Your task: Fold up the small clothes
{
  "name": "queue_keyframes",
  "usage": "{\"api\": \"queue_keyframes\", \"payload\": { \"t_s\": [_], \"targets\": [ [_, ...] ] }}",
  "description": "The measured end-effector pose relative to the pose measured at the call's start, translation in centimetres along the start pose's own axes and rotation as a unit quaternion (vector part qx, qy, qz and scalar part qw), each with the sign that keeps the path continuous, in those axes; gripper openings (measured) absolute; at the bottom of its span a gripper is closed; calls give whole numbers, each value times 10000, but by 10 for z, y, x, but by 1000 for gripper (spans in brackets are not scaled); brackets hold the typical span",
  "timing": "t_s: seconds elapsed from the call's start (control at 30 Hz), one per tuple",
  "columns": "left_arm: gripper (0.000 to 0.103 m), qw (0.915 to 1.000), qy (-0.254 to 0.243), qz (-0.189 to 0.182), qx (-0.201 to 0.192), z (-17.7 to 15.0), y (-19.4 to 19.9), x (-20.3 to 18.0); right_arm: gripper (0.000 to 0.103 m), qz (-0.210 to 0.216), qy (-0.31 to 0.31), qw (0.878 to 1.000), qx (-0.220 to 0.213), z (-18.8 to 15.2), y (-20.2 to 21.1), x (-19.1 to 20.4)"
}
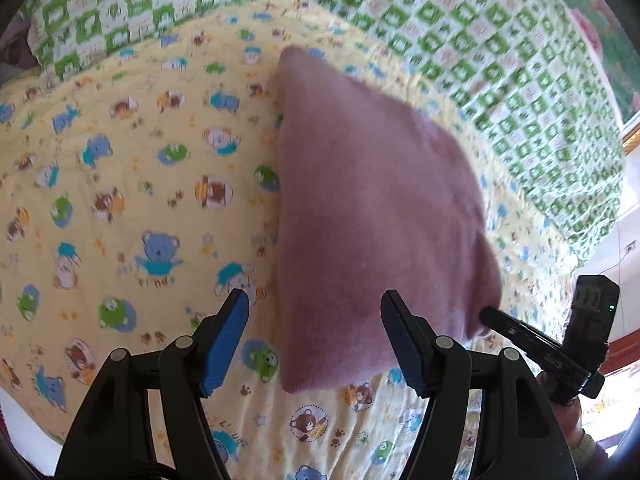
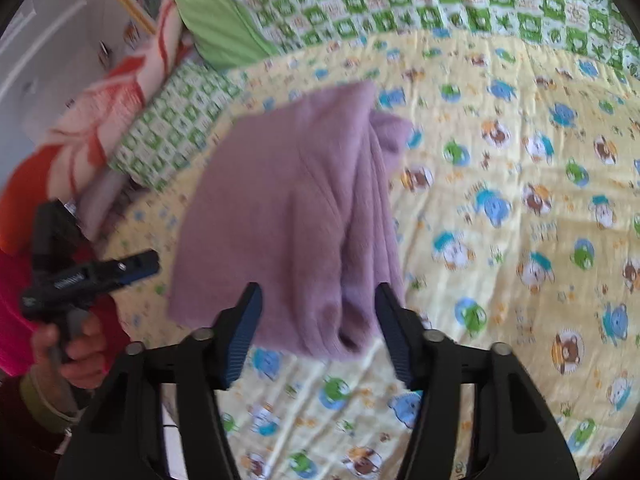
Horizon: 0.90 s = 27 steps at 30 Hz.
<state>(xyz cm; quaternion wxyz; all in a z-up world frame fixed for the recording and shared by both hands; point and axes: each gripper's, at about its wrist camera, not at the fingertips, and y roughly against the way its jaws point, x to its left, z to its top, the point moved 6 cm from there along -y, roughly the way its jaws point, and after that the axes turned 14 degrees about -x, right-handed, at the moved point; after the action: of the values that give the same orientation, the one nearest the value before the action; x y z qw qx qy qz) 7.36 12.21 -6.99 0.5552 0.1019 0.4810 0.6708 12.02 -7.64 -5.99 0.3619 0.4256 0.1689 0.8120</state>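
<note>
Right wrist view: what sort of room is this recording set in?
Most likely a bedroom, with the work done on a bed. A yellow cartoon-bear quilt covers the surface, a green-checked blanket lies beyond it, and a pillow-like green bundle sits at one end. The mauve garment lies on the quilt.

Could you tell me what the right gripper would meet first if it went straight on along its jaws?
Most likely the purple garment, lying just ahead of the right gripper on the yellow quilt; depth is unclear.

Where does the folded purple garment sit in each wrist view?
Left wrist: purple garment centre-right, above the right finger, left gripper open.
Right wrist: centre-left, reaching down between the fingers.
Shared landmark: yellow bear-print sheet beneath it.
</note>
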Motion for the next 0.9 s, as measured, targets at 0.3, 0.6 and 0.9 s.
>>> {"api": "queue_keyframes", "payload": {
  "t_s": [0.3, 0.6, 0.9],
  "targets": [
    [68, 9994, -46, 254, 227, -10, -28, -2, 8, -446, 57, 9990, -15, 8, 2, -26],
    [71, 9988, -74, 345, 343, -24, -33, 4, 20, -778, 107, 9966, 260, -10, -17, -42],
    [69, 9983, -310, 405, 299, -43, -3, 4, 22, -663, -139, 9977, -23, -17, 23, -29]
  ]
}}
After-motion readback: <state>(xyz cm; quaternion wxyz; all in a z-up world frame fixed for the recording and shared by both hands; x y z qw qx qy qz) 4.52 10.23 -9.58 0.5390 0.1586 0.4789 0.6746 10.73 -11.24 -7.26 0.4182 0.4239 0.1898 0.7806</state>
